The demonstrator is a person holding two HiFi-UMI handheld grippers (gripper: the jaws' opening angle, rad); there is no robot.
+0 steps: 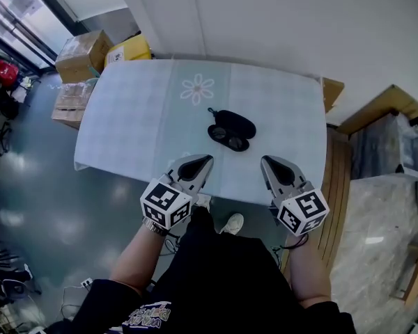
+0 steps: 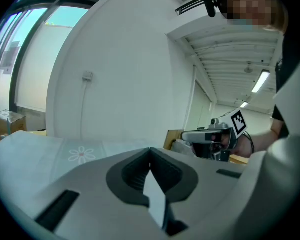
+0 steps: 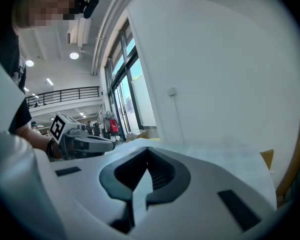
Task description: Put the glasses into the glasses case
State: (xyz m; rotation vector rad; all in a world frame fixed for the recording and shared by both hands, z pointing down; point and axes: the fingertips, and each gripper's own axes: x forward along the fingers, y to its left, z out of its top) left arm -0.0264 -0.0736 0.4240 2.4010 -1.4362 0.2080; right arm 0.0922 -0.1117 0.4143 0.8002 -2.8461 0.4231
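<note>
Nearest in, below the head camera, are the person's black shirt (image 1: 230,284) and bare forearms. Each hand holds a gripper out over the near edge of the table (image 1: 125,117).

The left gripper (image 1: 206,159) has its jaws pressed together, tips meeting, with nothing between them. The right gripper (image 1: 266,160) is the same, closed and empty. Both point toward the black glasses case (image 1: 237,122), one on the near left of it and one on the near right, and both are well apart from it.

The dark glasses (image 1: 228,138) lie on the cloth against the case's near side, touching it or just beside it. From this height I cannot tell whether they overlap its edge or whether the case is zipped or open. A small black loop (image 1: 210,110) sticks out at the case's far left end. No view shows the inside of the case, and the glasses look to be outside it.

By my reading the task has not started: nothing is held and the glasses are still out of the case. The next move would be to spread a pair of jaws, bring one gripper in to steady or open the case, and use the other to take the glasses by the frame. The frame is thin and lies flat on the cloth, so I expect that pick to be fiddly.

A daisy print (image 1: 197,89) sits on the cloth beyond the case to its left, and cardboard boxes (image 1: 83,54) stand on the floor far off to the left.
</note>
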